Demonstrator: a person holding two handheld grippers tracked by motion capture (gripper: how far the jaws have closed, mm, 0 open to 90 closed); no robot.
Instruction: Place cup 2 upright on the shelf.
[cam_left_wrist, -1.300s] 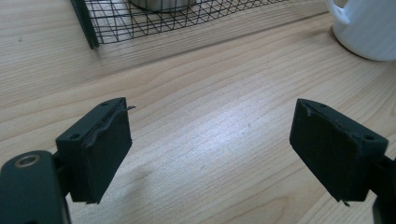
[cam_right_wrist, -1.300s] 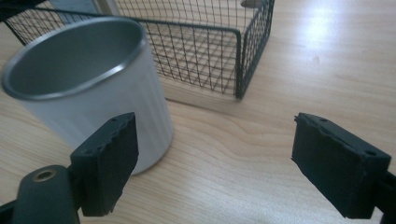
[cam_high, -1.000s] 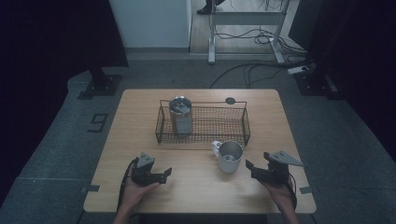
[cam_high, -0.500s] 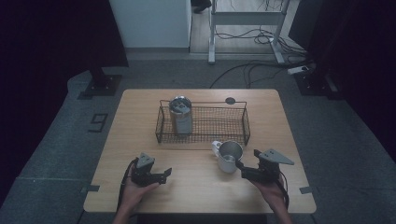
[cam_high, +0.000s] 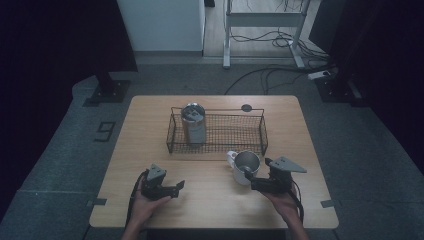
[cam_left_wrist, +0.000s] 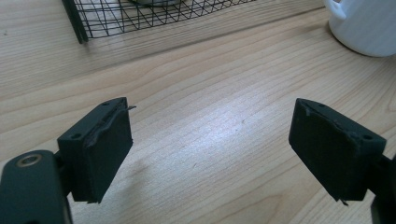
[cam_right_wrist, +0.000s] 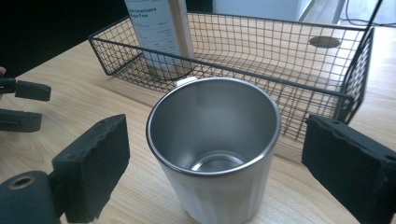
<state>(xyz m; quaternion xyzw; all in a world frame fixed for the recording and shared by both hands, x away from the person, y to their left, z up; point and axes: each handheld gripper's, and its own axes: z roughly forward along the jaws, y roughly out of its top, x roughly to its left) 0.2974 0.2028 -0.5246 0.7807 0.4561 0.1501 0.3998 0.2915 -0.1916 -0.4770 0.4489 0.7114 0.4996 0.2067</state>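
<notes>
A white mug (cam_high: 246, 165) with a steel inside (cam_right_wrist: 212, 140) stands upright on the wooden table (cam_high: 210, 205), just in front of the wire basket (cam_high: 215, 149). My right gripper (cam_high: 252, 181) (cam_right_wrist: 223, 161) points at the mug from the right. Its jaws have just been opening and stand wide on either side of the mug, the pads (cam_right_wrist: 100, 158) clear of it. My left gripper (cam_high: 177, 187) (cam_left_wrist: 210, 149) rests low over bare table at the front left, open with nothing between its pads (cam_left_wrist: 105, 149). The mug's side (cam_left_wrist: 369, 28) shows far off in the left gripper view.
A tall steel tumbler (cam_high: 193, 122) (cam_right_wrist: 159, 32) stands at the left end of the black wire basket (cam_right_wrist: 261, 74) (cam_left_wrist: 140, 14). A round dark hole (cam_high: 246, 107) sits in the tabletop behind the basket. The floor around the table is dark.
My right gripper has moved left towards the mug and its jaws have opened around it. The left gripper has stayed where it was.
</notes>
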